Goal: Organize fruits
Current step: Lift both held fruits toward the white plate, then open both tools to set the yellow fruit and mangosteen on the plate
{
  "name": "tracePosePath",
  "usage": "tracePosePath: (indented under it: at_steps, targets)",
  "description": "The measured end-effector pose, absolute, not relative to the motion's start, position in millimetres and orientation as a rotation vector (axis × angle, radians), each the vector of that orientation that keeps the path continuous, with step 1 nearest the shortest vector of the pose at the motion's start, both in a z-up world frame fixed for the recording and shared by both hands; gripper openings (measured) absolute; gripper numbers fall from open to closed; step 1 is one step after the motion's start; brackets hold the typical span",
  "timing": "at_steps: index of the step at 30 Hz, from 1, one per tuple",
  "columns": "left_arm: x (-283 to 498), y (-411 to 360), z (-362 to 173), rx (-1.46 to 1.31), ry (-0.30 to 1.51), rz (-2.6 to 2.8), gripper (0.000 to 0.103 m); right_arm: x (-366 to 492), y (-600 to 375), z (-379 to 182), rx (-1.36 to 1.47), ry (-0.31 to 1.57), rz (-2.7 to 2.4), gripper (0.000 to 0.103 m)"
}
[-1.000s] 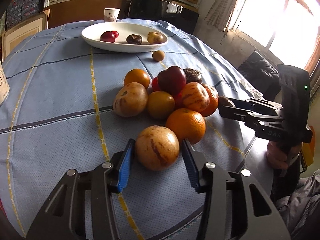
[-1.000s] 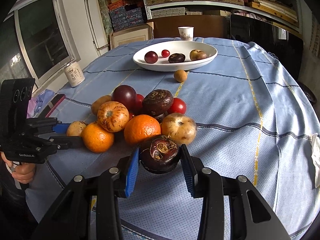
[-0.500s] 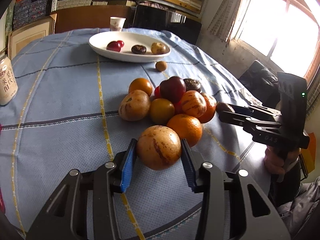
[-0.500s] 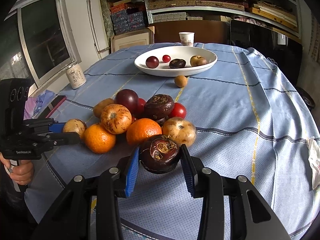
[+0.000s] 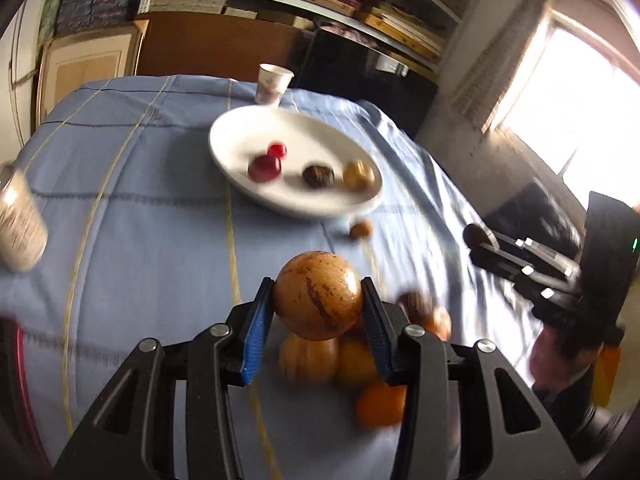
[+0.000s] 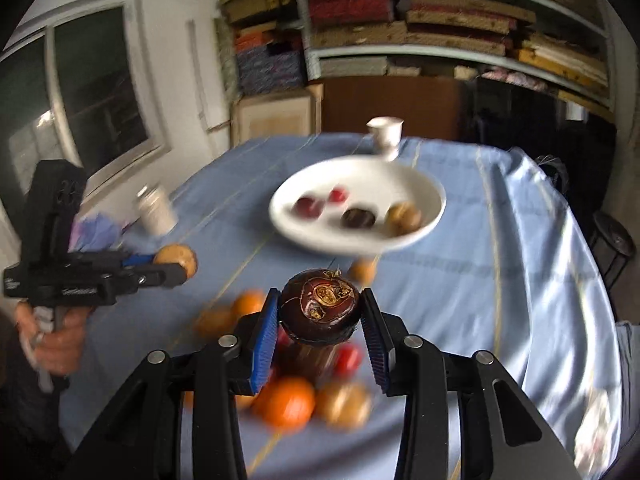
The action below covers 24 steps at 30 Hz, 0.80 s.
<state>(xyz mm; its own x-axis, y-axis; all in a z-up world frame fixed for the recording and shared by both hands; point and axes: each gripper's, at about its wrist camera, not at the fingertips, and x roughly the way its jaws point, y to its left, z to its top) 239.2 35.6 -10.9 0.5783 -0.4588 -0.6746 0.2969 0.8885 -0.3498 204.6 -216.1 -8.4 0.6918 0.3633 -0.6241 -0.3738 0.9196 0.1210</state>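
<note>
Left tool point(image 5: 318, 304) is clamping the tan streaked fruit point(image 5: 318, 294) at frame centre; right tool point(image 6: 319, 322) is gripping the dark fruit point(image 6: 320, 304), both evidently bound for the white plate point(image 6: 434, 200) above.

We count four fruits in the white plate point(image 5: 236, 140) ahead of the claws: two red, one dark, one yellow-brown. One small brown fruit point(image 5: 361, 229) lies just before the plate; one paper cup point(image 5: 273, 84) stands beyond it.
</note>
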Motion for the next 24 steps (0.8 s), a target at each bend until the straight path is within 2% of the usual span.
tracePosePath:
  at_steps: [5, 11, 19, 20, 24]
  targets:
    - [304, 14, 1, -0.137, 0.827, -0.342, 0.043, 279, -206, -20, 0.017, 0.748, 0.382, 0.041]
    - [369, -9, -14, -0.128, 0.88, -0.305, 0.043, 343, -188, -50, 0.024, 0.834, 0.351, 0.041]
    - [395, -25, -36, -0.066, 0.909, -0.268, 0.044, 371, -182, -67, 0.02, 0.863, 0.35, 0.043]
    - [396, -24, -37, -0.076, 0.911, -0.27, 0.047, 372, -182, -66, 0.017, 0.861, 0.353, 0.043]
    - [387, -14, -25, -0.112, 0.872, -0.253, 0.075, 367, -189, -58, 0.03, 0.845, 0.358, 0.051]
